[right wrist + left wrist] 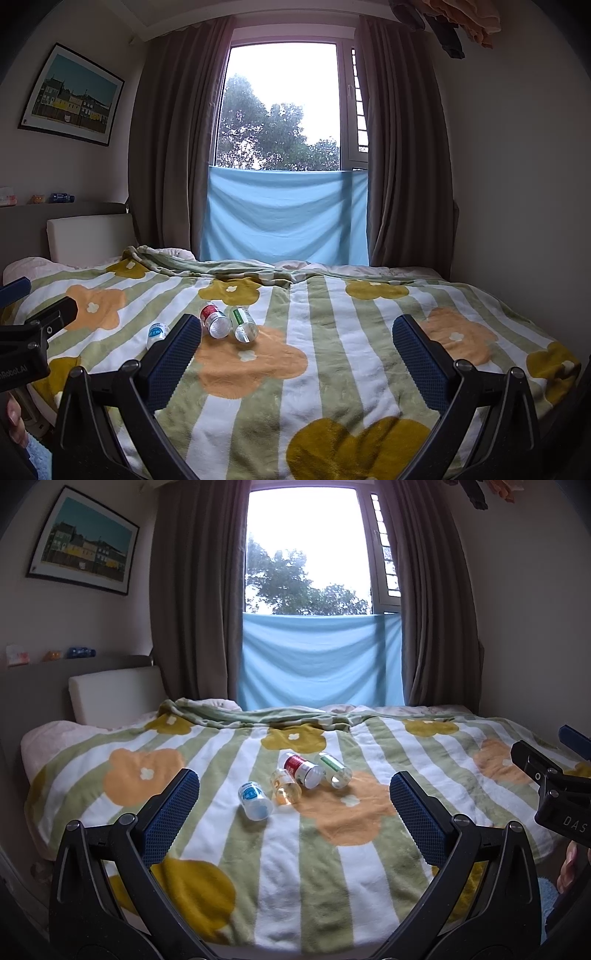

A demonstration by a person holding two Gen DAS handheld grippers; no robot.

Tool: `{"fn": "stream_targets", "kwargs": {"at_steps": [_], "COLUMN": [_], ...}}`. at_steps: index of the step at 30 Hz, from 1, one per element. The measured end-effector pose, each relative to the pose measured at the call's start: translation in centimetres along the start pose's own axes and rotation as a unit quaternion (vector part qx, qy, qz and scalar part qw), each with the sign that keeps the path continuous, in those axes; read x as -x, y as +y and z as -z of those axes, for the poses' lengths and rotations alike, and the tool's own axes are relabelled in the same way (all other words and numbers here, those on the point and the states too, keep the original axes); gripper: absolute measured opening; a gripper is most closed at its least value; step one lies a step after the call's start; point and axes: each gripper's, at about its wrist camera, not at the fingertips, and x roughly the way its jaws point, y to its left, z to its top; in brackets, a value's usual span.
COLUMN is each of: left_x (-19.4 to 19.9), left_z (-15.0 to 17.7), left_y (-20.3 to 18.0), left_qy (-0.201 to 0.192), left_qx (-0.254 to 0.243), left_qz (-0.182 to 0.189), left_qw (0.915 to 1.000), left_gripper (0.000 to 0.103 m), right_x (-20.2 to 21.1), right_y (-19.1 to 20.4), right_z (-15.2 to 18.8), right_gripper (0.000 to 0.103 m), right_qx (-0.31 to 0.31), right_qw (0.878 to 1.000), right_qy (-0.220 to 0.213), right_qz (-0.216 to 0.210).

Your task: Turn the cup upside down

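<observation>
Several small clear cups lie on their sides on the flowered blanket (295,867). In the left wrist view they are a blue-label cup (255,800), a yellow-label cup (285,786), a red-label cup (303,770) and a green-label cup (334,769). In the right wrist view I see the blue-label cup (157,334), red-label cup (215,320) and green-label cup (243,324); the yellow one is hidden behind my finger. My left gripper (293,808) is open and empty, short of the cups. My right gripper (295,350) is open and empty, to the right of the cups.
The bed fills the foreground, with a white headboard cushion (114,692) at the left and curtains (195,590) and a blue cloth (319,659) over the window behind. The right gripper's body (554,786) shows at the right edge of the left wrist view.
</observation>
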Motion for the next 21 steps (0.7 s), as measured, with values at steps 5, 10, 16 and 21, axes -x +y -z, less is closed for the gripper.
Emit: {"fn": "stream_targets", "kwargs": {"at_steps": [5,10,16,21], "left_x": [0.02,0.03,0.05,0.03], "left_z": [-0.05,-0.09,-0.1,-0.12], "left_y": [0.08,0.07,0.12,0.2], "left_qy": [0.0,0.0,0.0,0.0], "left_qx": [0.0,0.001,0.001,0.002], "left_qz": [0.0,0.0,0.0,0.0], "left_qw": [1.0,1.0,1.0,1.0], "left_gripper": [0.103,0.103,0.103,0.103], "right_x": [0.01,0.0,0.07,0.11], "right_y": [0.01,0.04,0.07,0.09], "right_z": [-0.03,-0.01,-0.03,-0.03], "right_gripper": [0.103,0.103,0.103,0.103], "right_qx": [0.001,0.001,0.001,0.001], "right_qw": [1.0,1.0,1.0,1.0], "right_qy": [0.001,0.0,0.001,0.001], "right_qz": [0.0,0.0,0.0,0.0]}}
